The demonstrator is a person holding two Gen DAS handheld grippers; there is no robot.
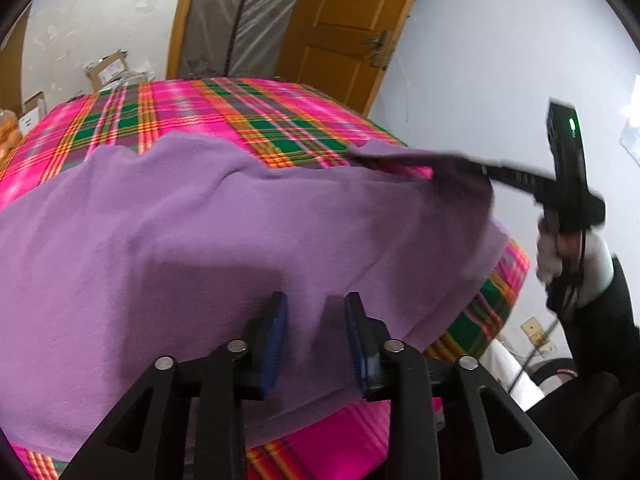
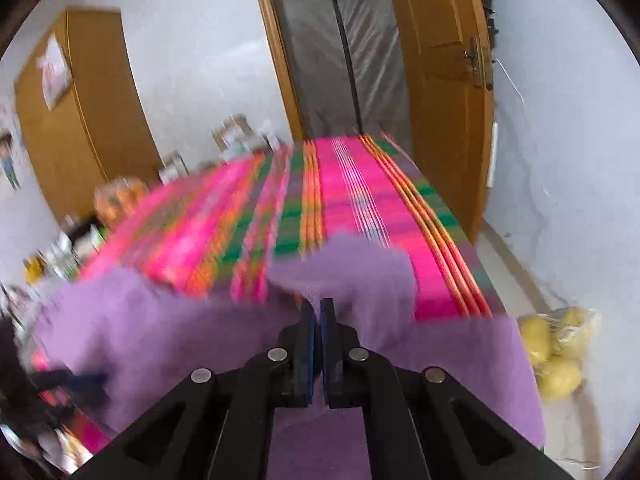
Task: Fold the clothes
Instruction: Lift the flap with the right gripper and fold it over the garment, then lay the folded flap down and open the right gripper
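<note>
Place: a room in a home — lived-in, a little cluttered
Bed: bright pink plaid blanket [image 1: 240, 112] filling mid-frame
Door: orange wooden door [image 1: 340, 28], upper centre
Clutter: cardboard boxes [image 1: 108, 70] upper left — by a white wall

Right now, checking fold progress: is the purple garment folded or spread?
Mostly spread: the purple garment covers the plaid cloth; the right gripper lifts one corner.

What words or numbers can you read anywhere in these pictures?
No text can be read.
Cardboard boxes behind the table: pale labels, too small and blurred.
Picture on the wooden cabinet: blurred, no letters readable.
Purple garment and plaid cloth: no print visible.
</note>
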